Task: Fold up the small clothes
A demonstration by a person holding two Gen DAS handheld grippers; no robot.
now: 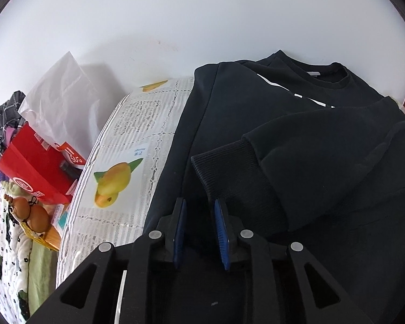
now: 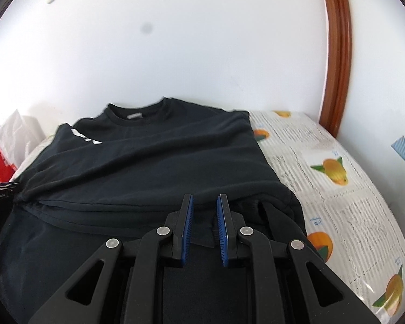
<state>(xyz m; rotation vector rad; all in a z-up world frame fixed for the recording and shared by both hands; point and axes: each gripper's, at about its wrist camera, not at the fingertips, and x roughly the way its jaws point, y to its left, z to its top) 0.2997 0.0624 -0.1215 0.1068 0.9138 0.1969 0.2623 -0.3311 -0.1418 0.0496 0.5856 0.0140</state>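
A black sweatshirt point(image 1: 229, 113) with a white print lies flat on a table, collar toward the wall. One sleeve is folded across the body, its ribbed cuff point(image 1: 224, 167) just ahead of my left gripper point(image 1: 199, 202). The left gripper hovers low over the sweatshirt's left side, jaws slightly apart with nothing between them. In the right wrist view the sweatshirt point(image 2: 154, 162) shows its folded sleeve crossing the chest. My right gripper point(image 2: 205, 198) is over the lower right part, jaws slightly apart, cloth beneath them, not gripped. The left gripper's tip point(image 2: 2, 189) shows at the left edge.
The table wears a fruit-print cloth point(image 1: 127, 145), also seen on the right point(image 2: 337, 189). A red box point(image 1: 37, 172), white plastic bag point(image 1: 64, 100) and bedding point(image 1: 10, 243) sit left of the table. White wall behind; wooden door frame point(image 2: 337, 54) at the right.
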